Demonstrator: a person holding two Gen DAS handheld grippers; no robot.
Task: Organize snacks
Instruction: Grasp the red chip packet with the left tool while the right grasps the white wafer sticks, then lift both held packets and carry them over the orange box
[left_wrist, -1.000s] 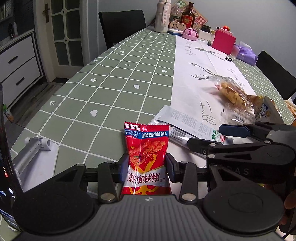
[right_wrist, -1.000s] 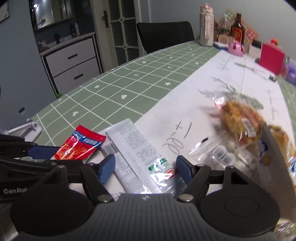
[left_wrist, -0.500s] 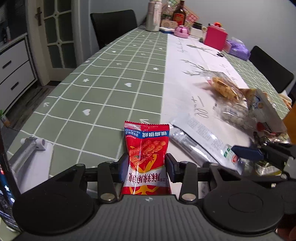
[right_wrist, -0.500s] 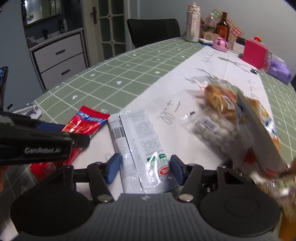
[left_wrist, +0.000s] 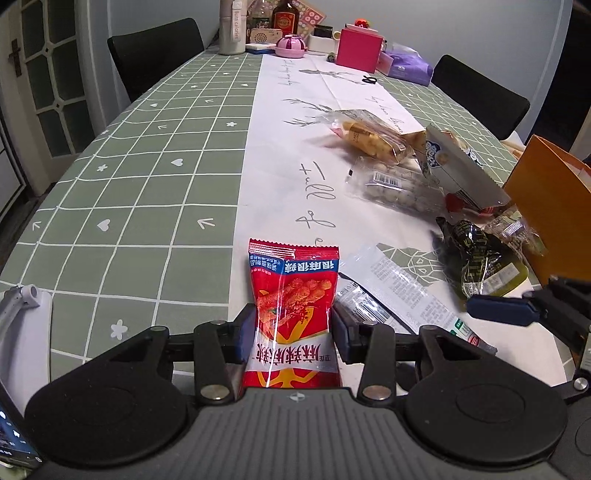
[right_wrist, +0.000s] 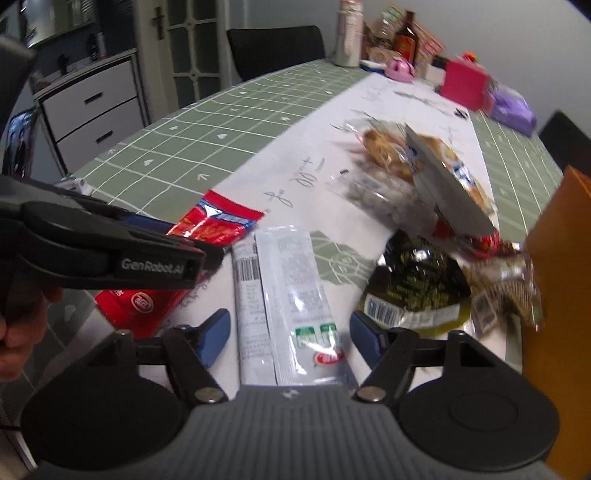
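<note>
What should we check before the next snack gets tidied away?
1. Red snack packet sits between the left hand-held gripper pads, jaws opening: ok.
2. Right hand-held gripper jaws opening, pads clear of the silver packets between them: ok.
3. The two hand-held grippers are apart, not bumping: ok.
4. Orange box is close by on the right: ok.
5. Room inside the orange box: cannot tell.
6. Green-black packet lies clear of the right jaws: ok.

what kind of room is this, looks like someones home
Most likely a home dining room: a long table under a green grid tablecloth, black dining chairs around it, and a white drawer cabinet beside a glazed door.
</note>
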